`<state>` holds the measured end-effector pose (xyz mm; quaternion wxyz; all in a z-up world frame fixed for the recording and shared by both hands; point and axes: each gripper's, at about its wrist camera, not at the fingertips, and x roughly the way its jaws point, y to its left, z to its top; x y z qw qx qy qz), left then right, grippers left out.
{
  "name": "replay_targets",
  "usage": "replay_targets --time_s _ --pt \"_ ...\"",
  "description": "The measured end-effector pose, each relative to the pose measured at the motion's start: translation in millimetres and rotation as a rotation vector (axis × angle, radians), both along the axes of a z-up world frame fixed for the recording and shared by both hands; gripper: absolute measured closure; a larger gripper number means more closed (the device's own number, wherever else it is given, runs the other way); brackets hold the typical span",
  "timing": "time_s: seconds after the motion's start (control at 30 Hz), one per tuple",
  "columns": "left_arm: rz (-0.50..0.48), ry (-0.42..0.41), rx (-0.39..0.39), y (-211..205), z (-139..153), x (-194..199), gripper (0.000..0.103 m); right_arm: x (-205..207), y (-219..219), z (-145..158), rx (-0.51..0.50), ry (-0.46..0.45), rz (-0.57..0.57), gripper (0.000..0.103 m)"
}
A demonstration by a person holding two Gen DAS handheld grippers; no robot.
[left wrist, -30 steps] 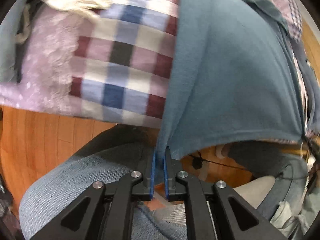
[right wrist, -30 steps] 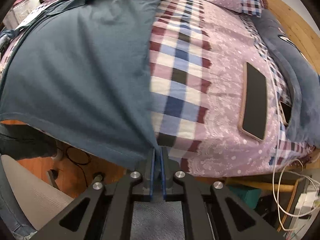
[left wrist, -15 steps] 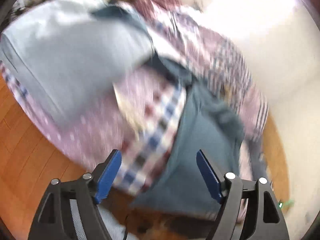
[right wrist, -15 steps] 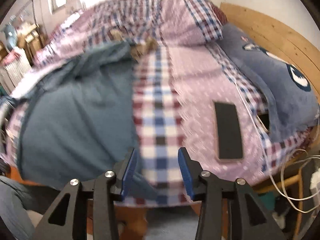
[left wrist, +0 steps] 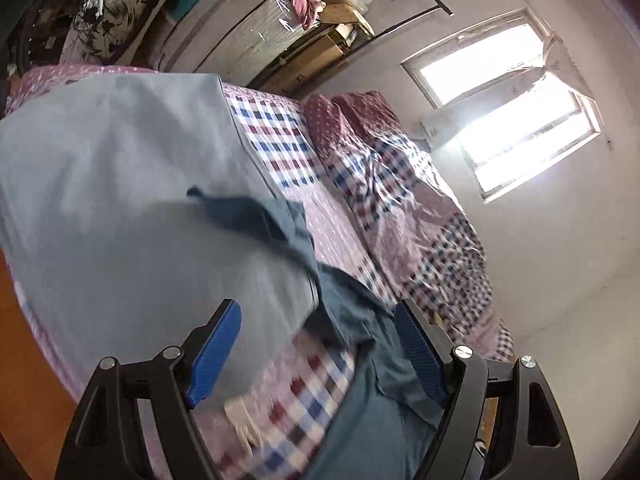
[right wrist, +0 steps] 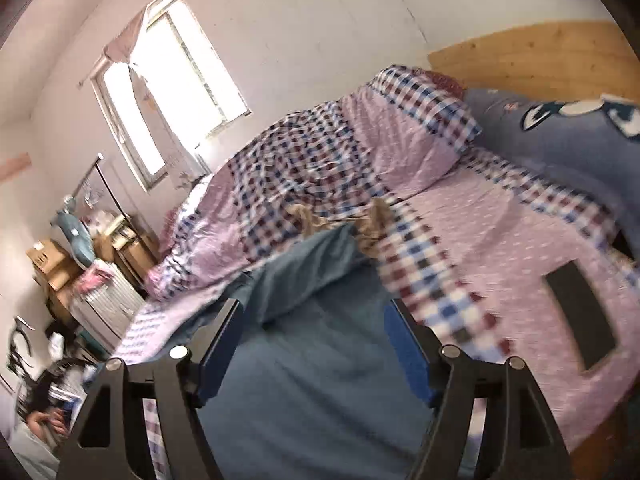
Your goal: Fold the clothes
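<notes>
open left claw [left wrist: 320, 344] over teal garment [left wrist: 372, 412]

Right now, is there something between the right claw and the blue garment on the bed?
Nothing visible. The right claw, jaws opening and empty, hangs directly over the blue garment; the phone lies off to the side.

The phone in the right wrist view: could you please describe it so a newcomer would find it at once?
Start at the wooden headboard and come down the bed past the blue cartoon pillow. On the pale pink dotted bedspread, toward the right edge, lies the phone. It is the only flat, black, hard-edged rectangle among soft fabrics.
</notes>
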<state>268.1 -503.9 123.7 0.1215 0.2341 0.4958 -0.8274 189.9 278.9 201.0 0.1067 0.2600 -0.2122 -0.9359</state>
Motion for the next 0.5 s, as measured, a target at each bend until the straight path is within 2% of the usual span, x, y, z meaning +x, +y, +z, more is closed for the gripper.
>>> replay_targets --time_s 0.17,0.37,0.47,0.5 --pt "-0.002 0.0 0.002 -14.4 -1.0 -33.6 0.02 -26.2 -29.9 -18.0 0.017 -0.021 0.071 0.027" --pt "0.013 -0.132 -0.038 -20.6 -14.9 -71.2 0.021 -47.5 -54.9 -54.0 0.022 -0.087 0.147 0.027" --pt "0.051 -0.153 -0.055 -22.6 -17.1 -75.2 0.034 -55.5 -66.6 -60.9 0.037 -0.089 0.185 0.027" --pt "0.087 -0.16 -0.069 -23.9 -15.3 -72.2 0.048 -57.4 -71.0 -61.7 0.044 -0.088 0.198 0.027"
